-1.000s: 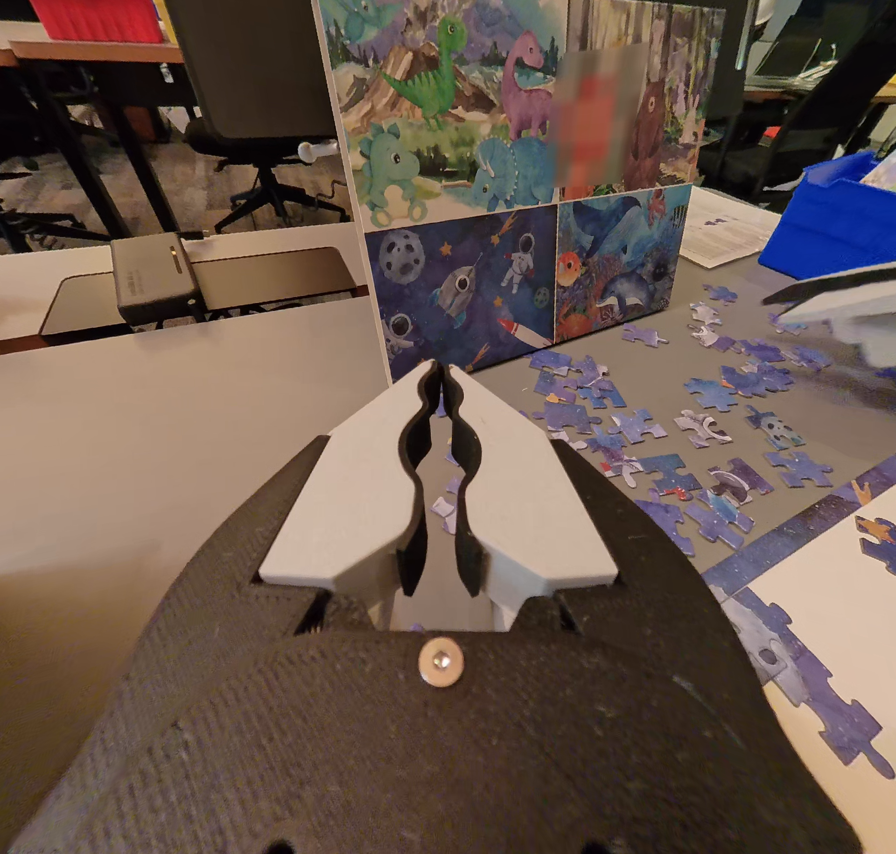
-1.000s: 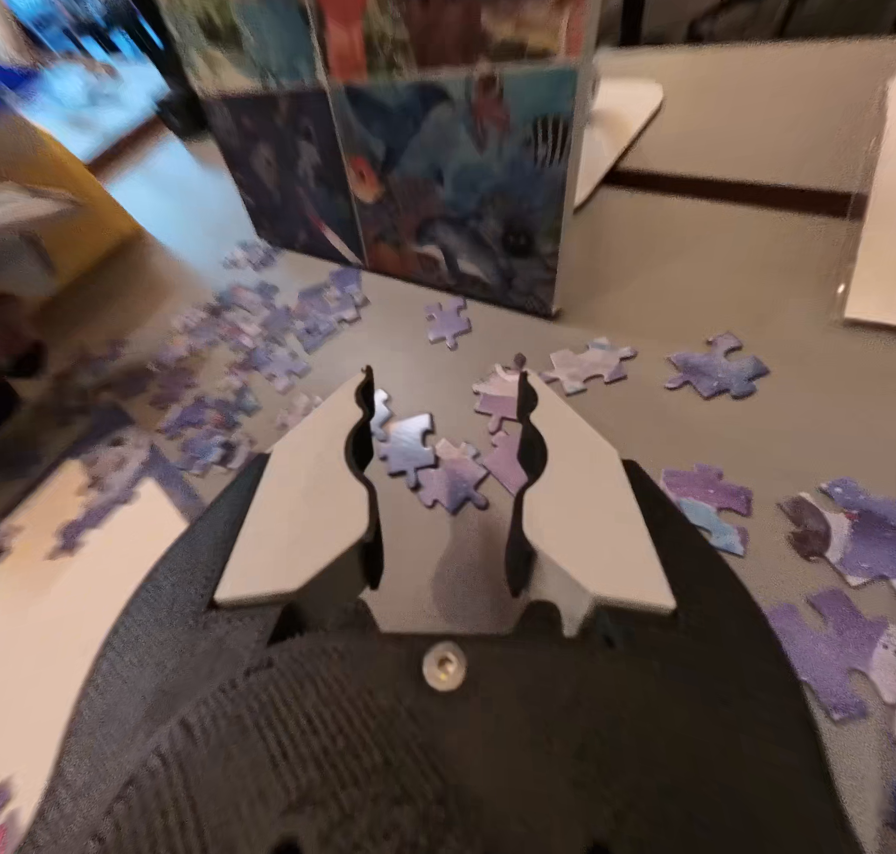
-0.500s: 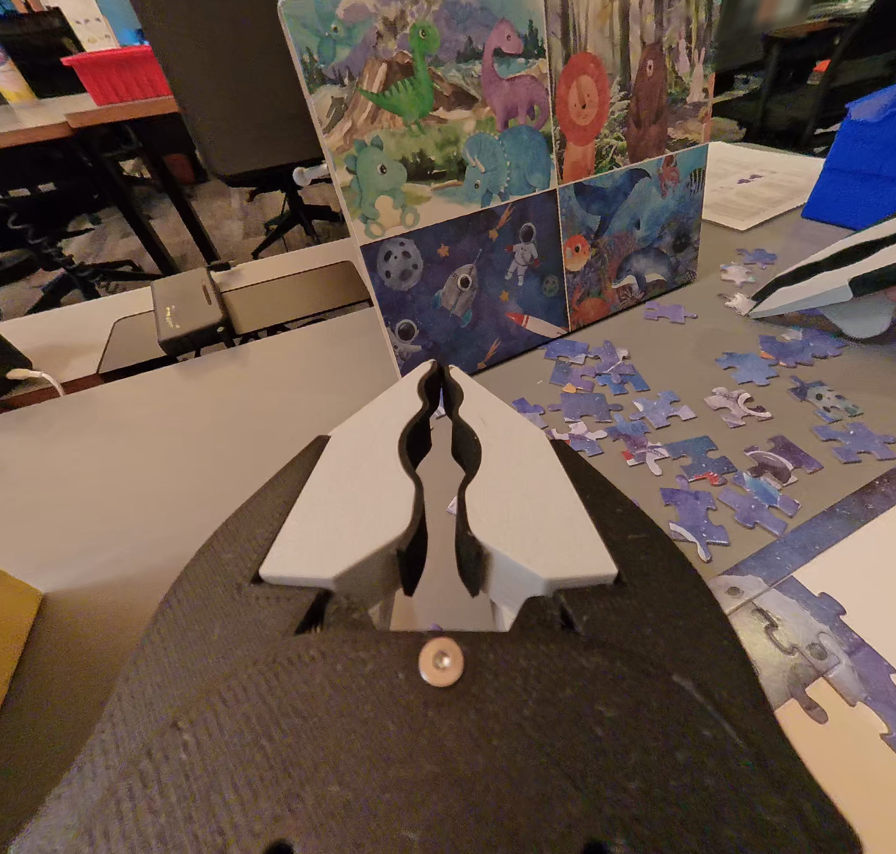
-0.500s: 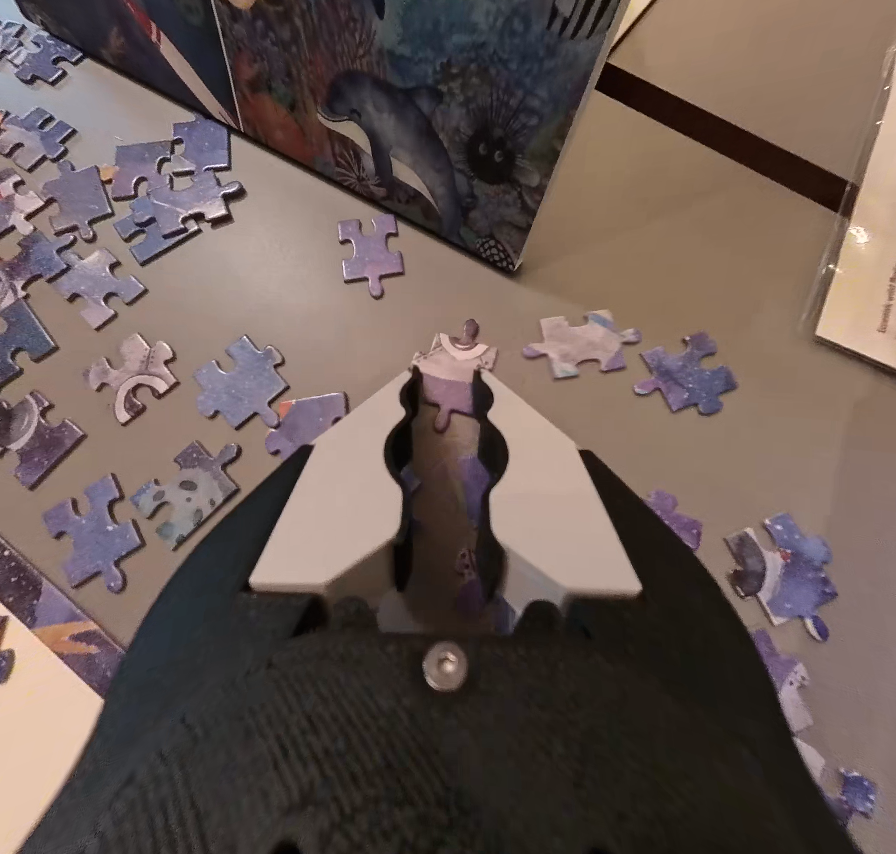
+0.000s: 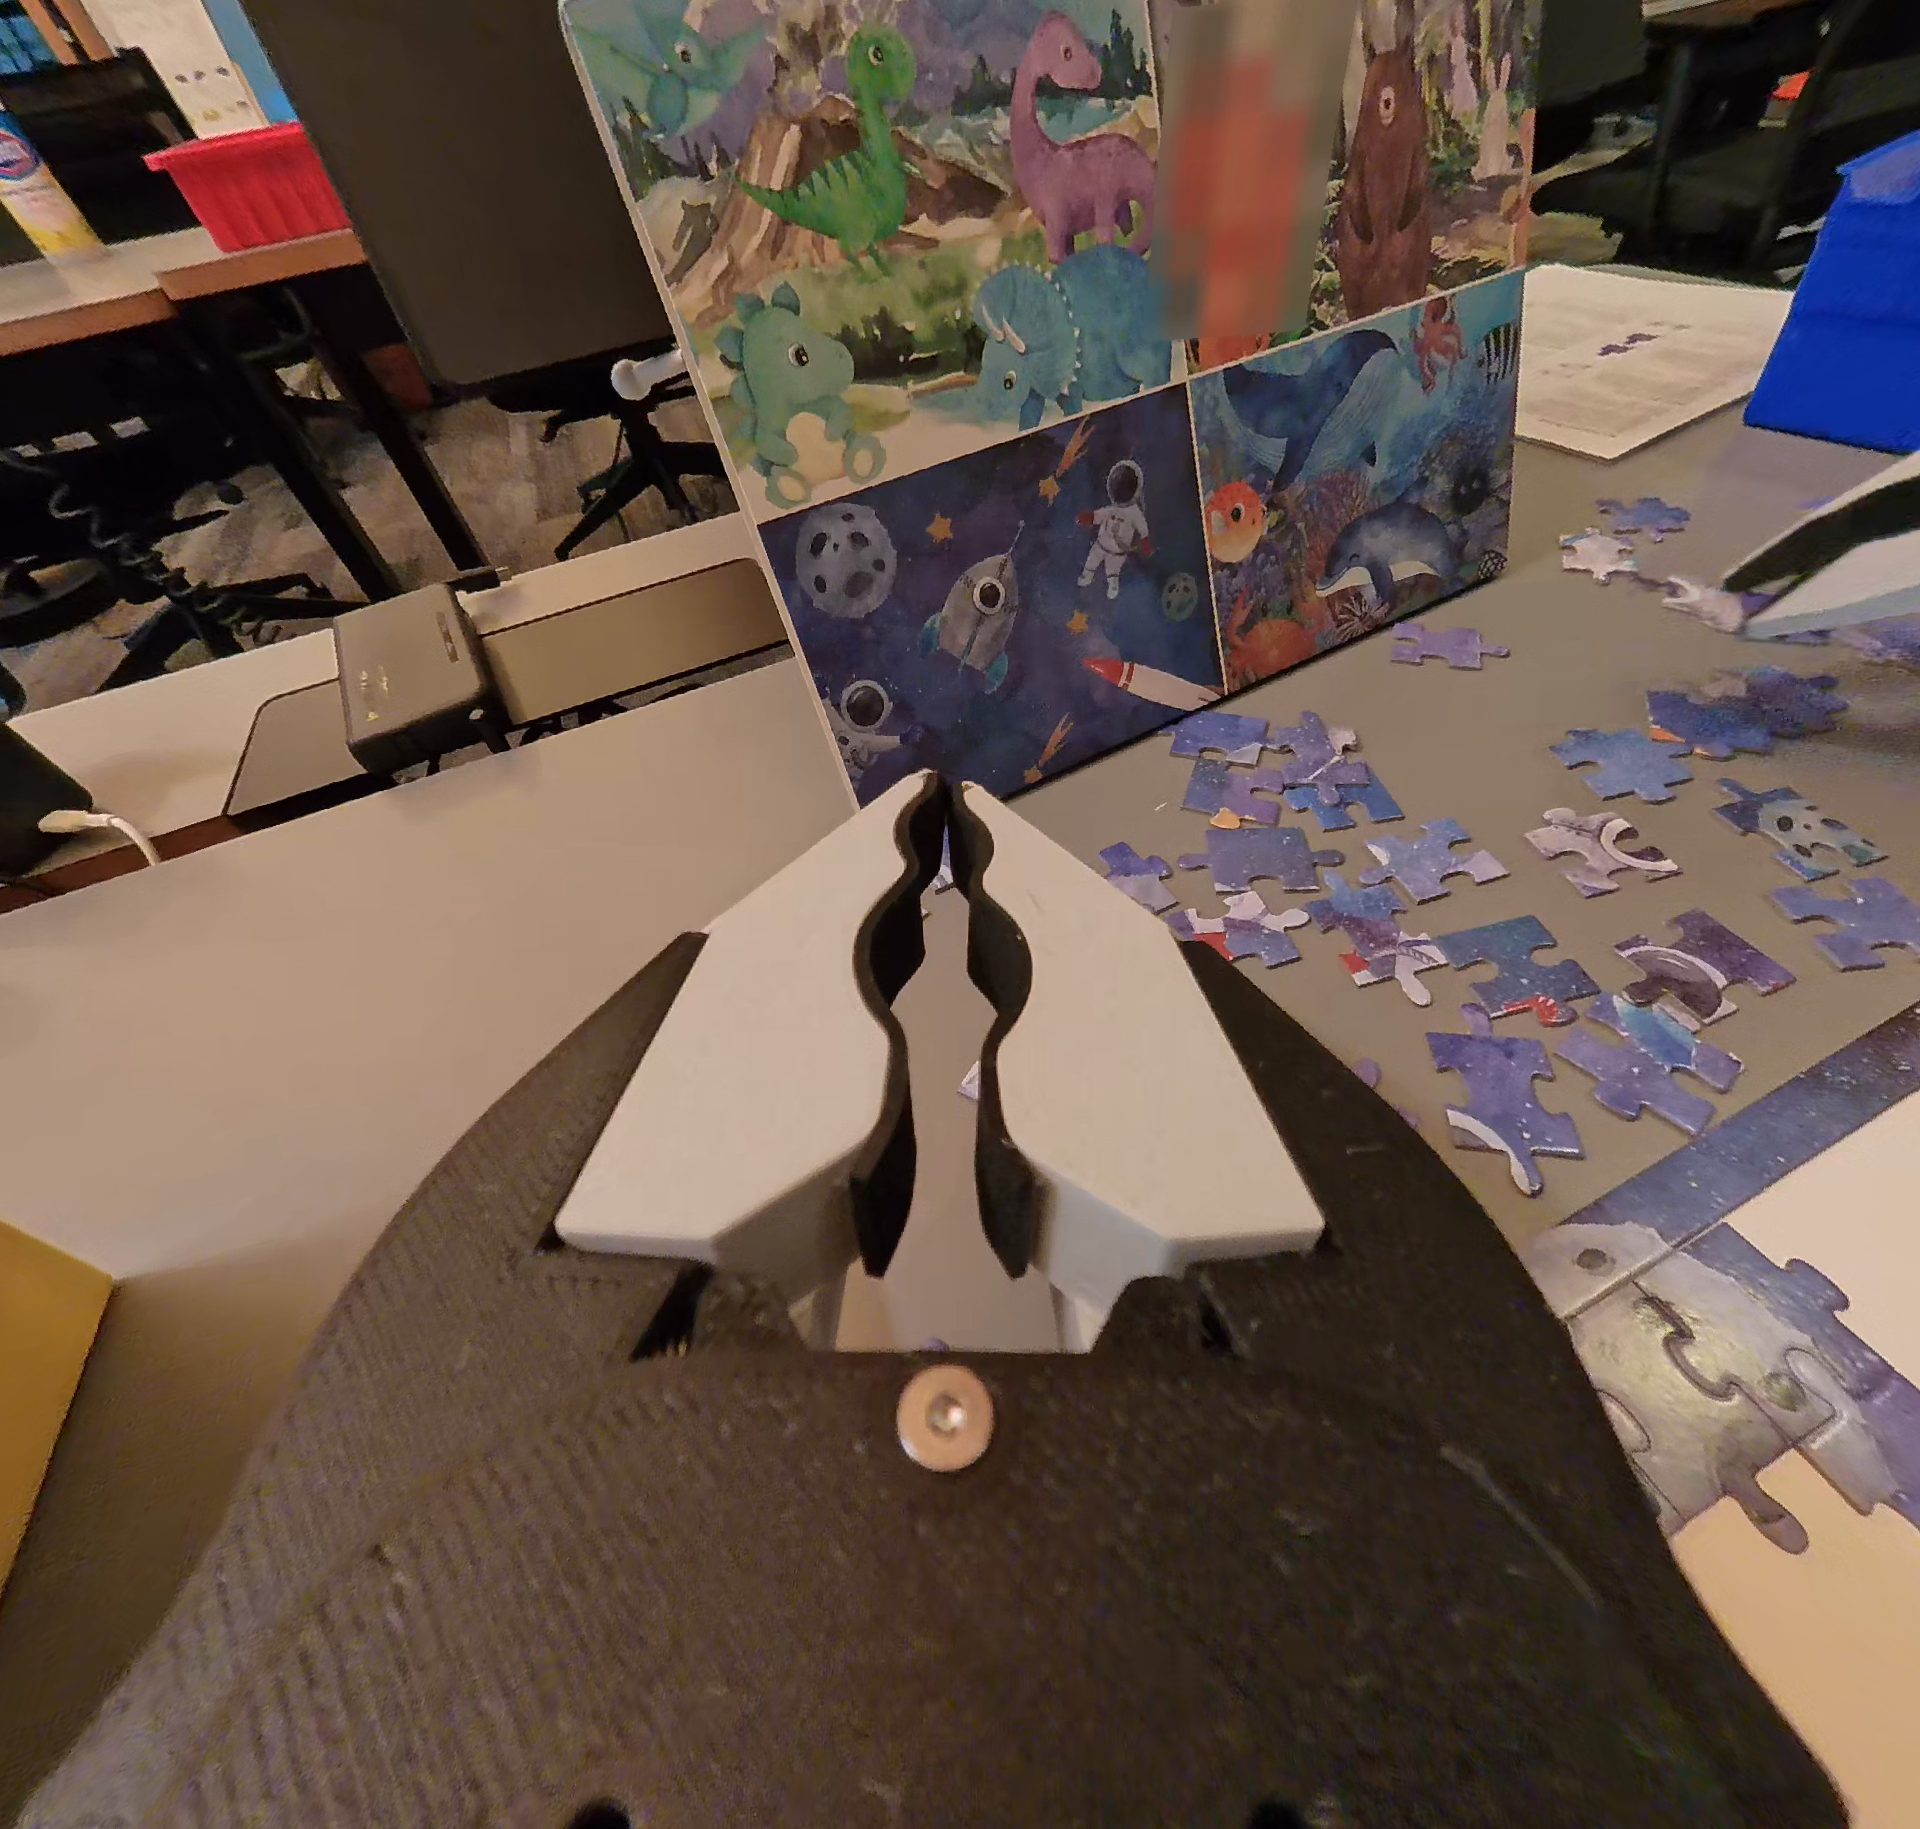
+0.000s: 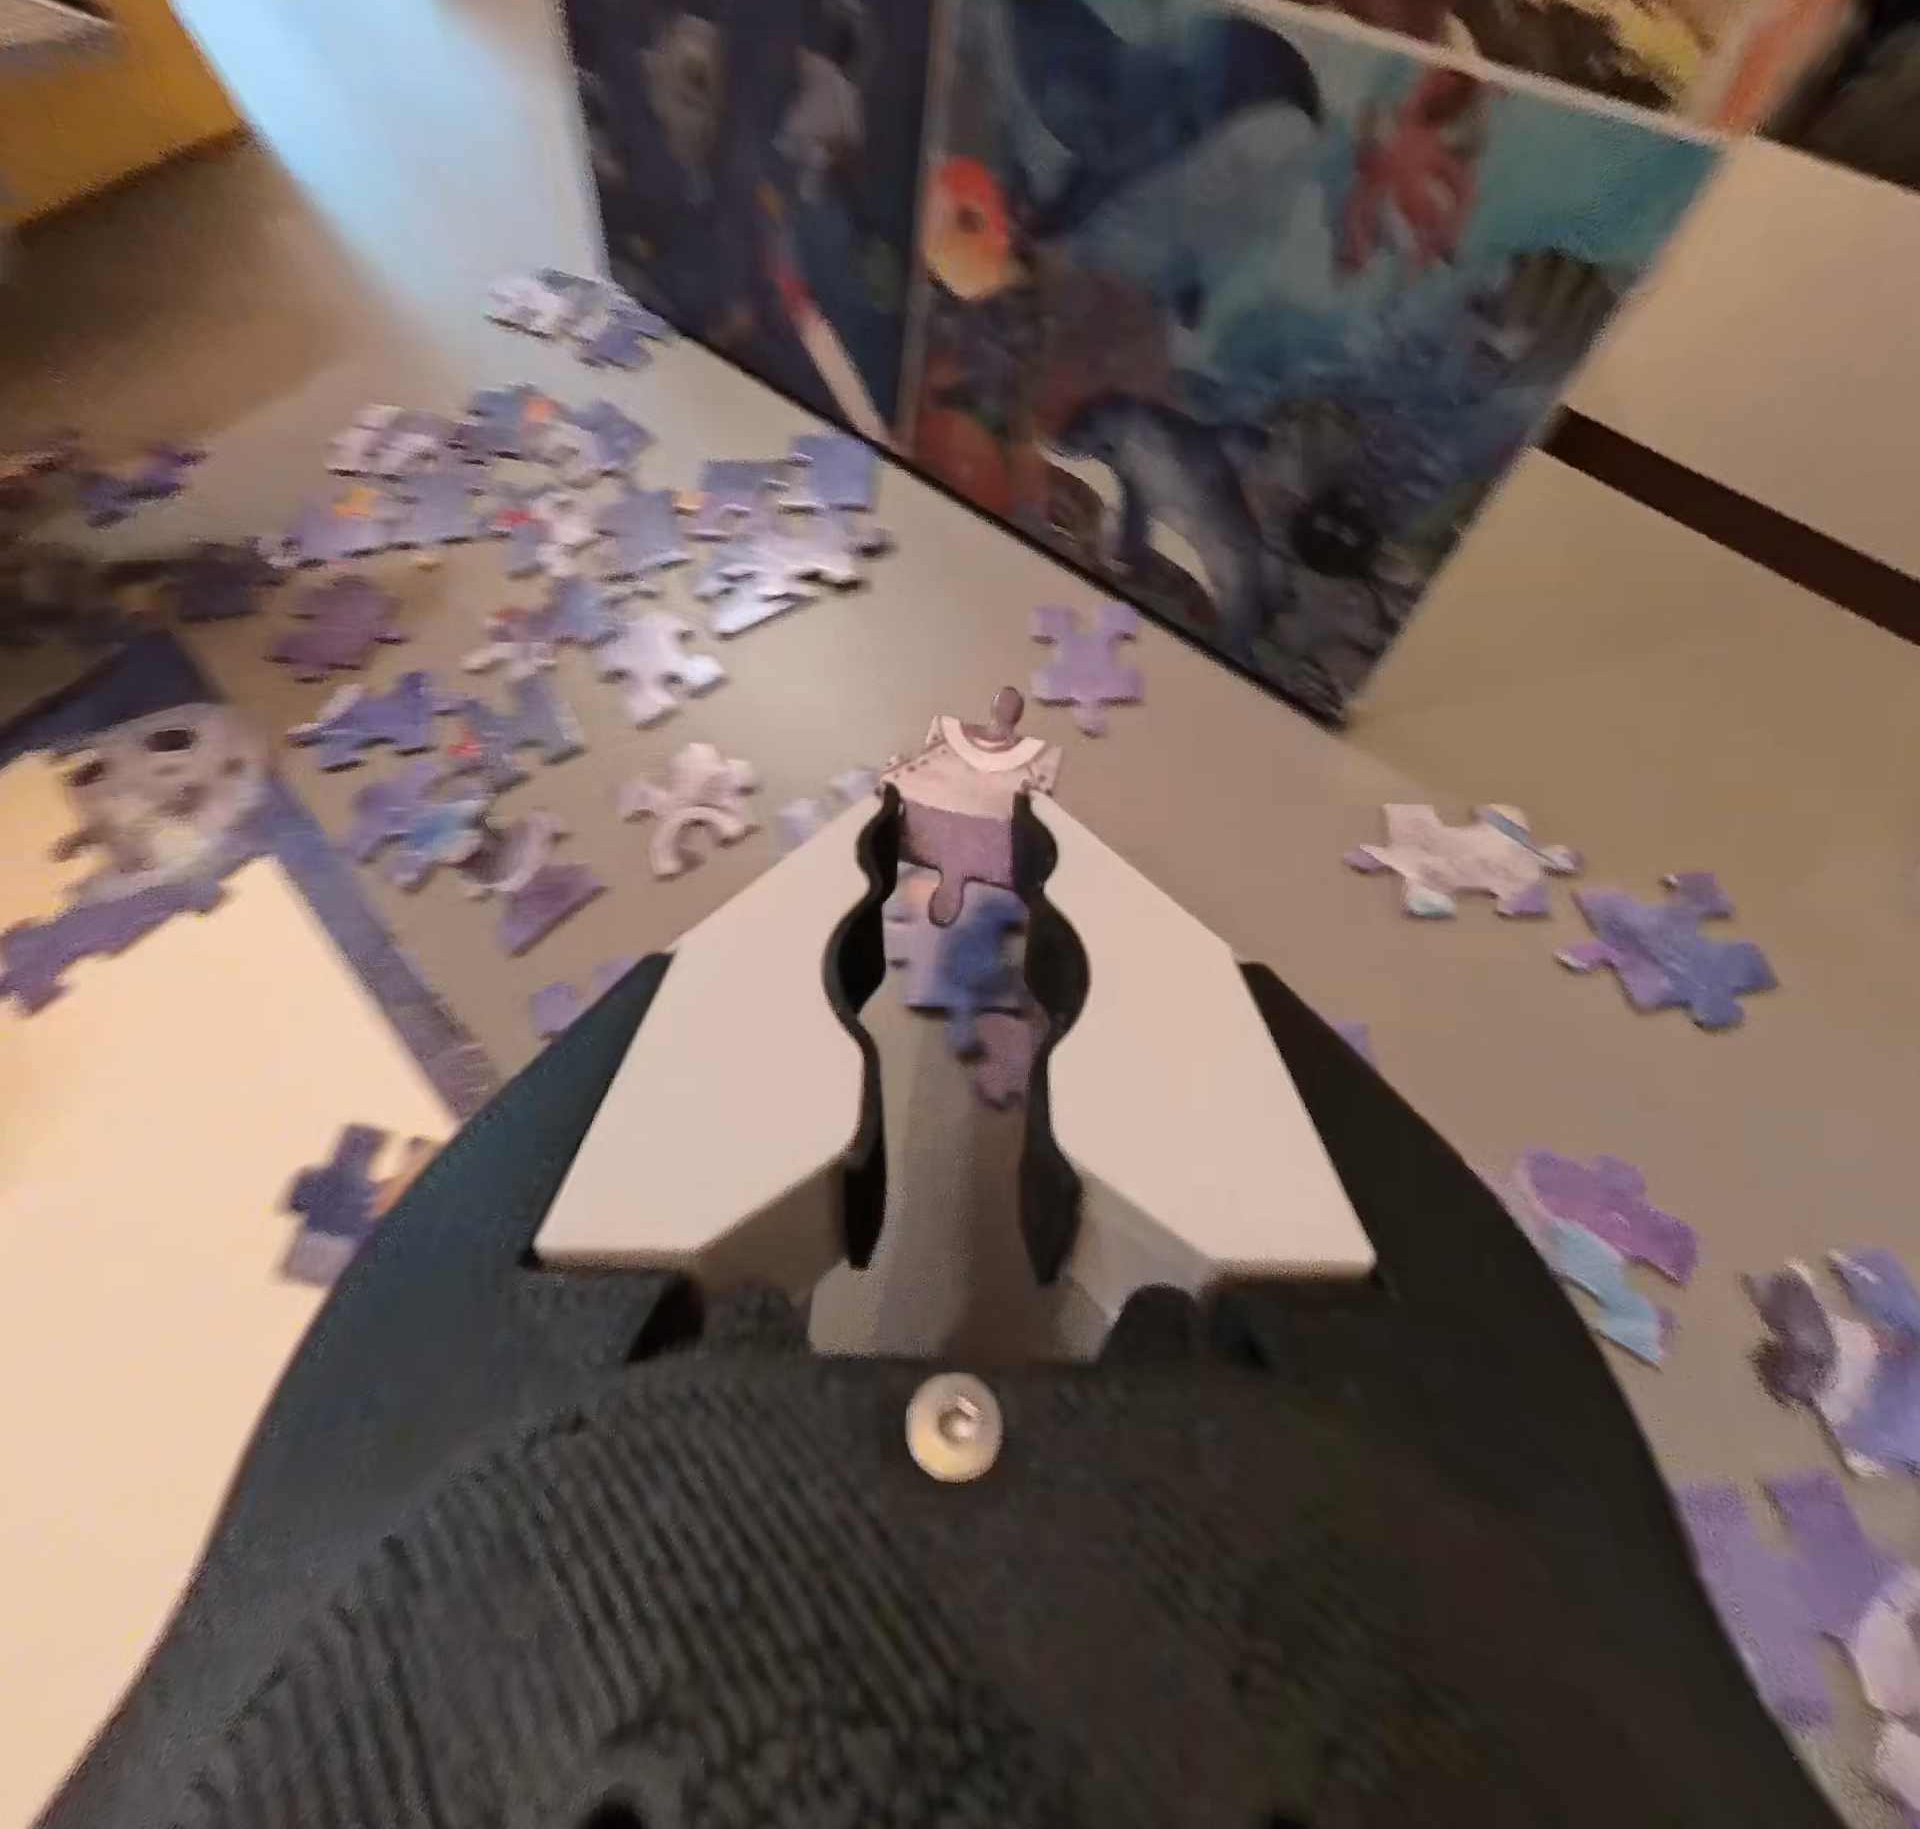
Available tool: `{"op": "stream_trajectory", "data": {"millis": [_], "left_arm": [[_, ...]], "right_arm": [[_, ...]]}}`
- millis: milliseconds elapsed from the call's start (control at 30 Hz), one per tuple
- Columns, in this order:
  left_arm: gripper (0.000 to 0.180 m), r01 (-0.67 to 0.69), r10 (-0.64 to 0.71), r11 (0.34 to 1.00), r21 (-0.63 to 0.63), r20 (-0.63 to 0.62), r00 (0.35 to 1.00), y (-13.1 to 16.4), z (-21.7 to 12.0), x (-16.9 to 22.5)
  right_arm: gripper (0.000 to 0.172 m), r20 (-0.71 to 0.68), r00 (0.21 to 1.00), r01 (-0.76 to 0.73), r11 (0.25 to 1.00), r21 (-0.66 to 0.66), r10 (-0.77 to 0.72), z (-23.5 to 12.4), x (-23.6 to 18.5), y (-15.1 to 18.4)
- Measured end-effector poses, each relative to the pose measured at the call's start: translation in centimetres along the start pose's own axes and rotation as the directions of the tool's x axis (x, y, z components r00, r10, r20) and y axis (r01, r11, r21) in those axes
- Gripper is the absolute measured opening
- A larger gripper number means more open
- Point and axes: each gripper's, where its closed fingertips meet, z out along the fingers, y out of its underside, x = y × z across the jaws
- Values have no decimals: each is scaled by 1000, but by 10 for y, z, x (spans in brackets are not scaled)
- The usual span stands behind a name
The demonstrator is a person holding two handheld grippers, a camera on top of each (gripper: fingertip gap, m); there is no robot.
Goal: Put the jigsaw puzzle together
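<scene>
We see the right hand-held gripper (image 6: 961, 811) pinching a white-and-purple jigsaw piece (image 6: 977, 792) between its two black pads, the piece raised above the grey worktop (image 6: 1351, 1031) with its far knob sticking out past the fingertips. Loose blue and purple puzzle pieces (image 6: 582, 553) lie scattered to its left and right, and the upright puzzle box (image 6: 1195, 325) with its sea picture stands just beyond. The left hand-held gripper (image 5: 948, 792) has its fingertips pressed together on nothing, hovering near the box's space-picture corner (image 5: 987, 616). Scattered pieces (image 5: 1455, 906) lie to its right, and a partly joined puzzle border (image 5: 1714, 1364) sits on a pale board at the lower right. The right gripper's tip (image 5: 1829, 574) shows at that view's right edge.
</scene>
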Motion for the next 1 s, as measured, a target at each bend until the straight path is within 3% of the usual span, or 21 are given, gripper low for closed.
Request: {"op": "stream_trajectory", "data": {"millis": [200,367,533,833,1000], "left_arm": [[0,1,-1,1000,-19,-2,1000,6,3,0],[0,1,-1,1000,-25,-3,1000,8,4,0],[0,-3,3,1000,-27,-2,1000,8,4,0],[0,-12,12,999,-43,-7,1000,12,7,2],[0,-15,16,999,-51,20,1000,15,8,-5]], "right_arm": [[19,282,940,166,980,109,-191,-12,-117,-19],[20,414,867,257,961,105,-277,-6,-187,-7],[20,513,829,227,973,50,-220,2,-217,11],[20,508,832,263,965,-6,-224,15,-235,26],[20,499,857,182,982,-52,-133,32,-256,20]]}}
